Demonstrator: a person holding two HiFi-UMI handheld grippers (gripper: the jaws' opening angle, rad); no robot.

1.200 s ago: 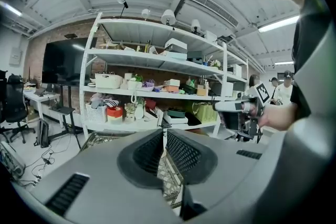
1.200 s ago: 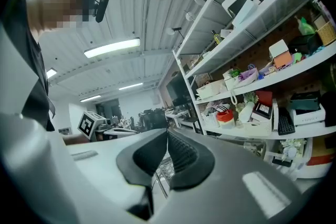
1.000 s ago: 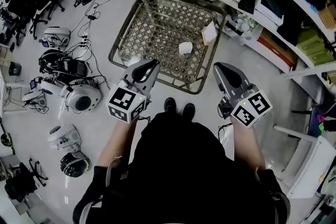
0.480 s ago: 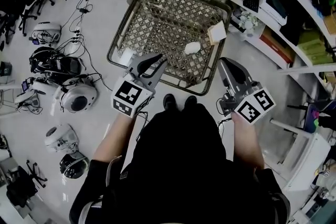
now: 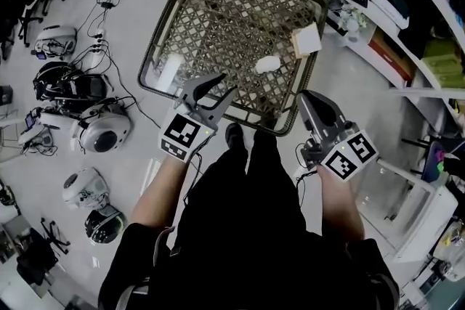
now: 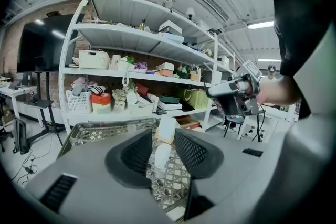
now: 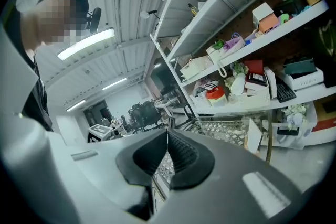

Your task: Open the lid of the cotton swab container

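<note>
Hovering over the near rim of the lattice surface (image 5: 218, 18), the left tool (image 5: 225, 84) has just been spreading its jaws, with nothing between them. It seems aimed at the small white cotton swab container (image 5: 267, 64) lying ahead, lid unopened. The right tool (image 5: 304, 95) is pressed together and empty, probably in reserve.

Head view looks steeply down on the mesh table (image 5: 218, 18), left gripper (image 5: 226, 85) and right gripper (image 5: 306, 95); both gripper views look nearly level across that table's near edge toward the shelves (image 6: 137, 39).
</note>
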